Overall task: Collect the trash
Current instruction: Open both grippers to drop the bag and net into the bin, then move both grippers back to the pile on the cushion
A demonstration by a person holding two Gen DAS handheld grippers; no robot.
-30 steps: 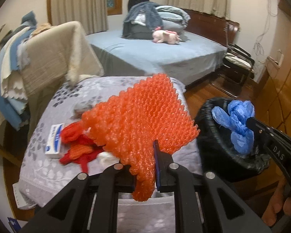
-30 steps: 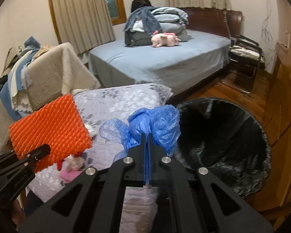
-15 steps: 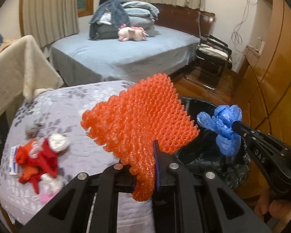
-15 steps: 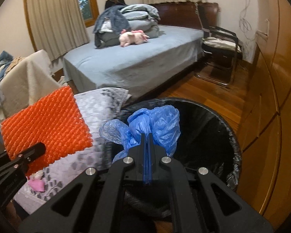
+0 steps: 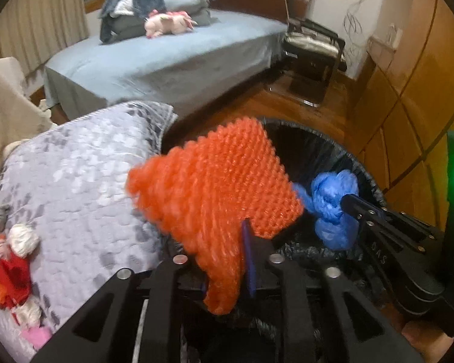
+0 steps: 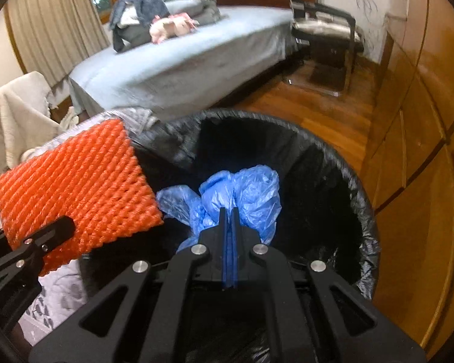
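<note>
An orange foam net (image 5: 215, 181) sits between the jaws of my left gripper (image 5: 224, 239). The jaws are opening, but the net still hangs from the pads. It hovers over the near left rim of the black-lined trash bin (image 6: 357, 187). My right gripper (image 6: 227, 211) pinches a crumpled blue plastic bag (image 6: 248, 187) above the bin's dark opening, and its jaws are just starting to open. The left wrist view shows the blue bag (image 5: 333, 205) right of the net, inside the bin rim (image 5: 363, 163). In the right wrist view the net (image 6: 75, 181) is at the left.
A table under a grey patterned cloth (image 5: 75, 166) stands left of the bin, with red and white scraps (image 5: 12, 269) at its near left. Behind are a blue bed (image 5: 166, 57) and a metal chair (image 5: 314, 48). A wooden cabinet (image 6: 423, 121) lines the right.
Both grippers have swung right and down from over the table to over the bin, carrying the net and the bag. The left jaws now stand a little wider.
</note>
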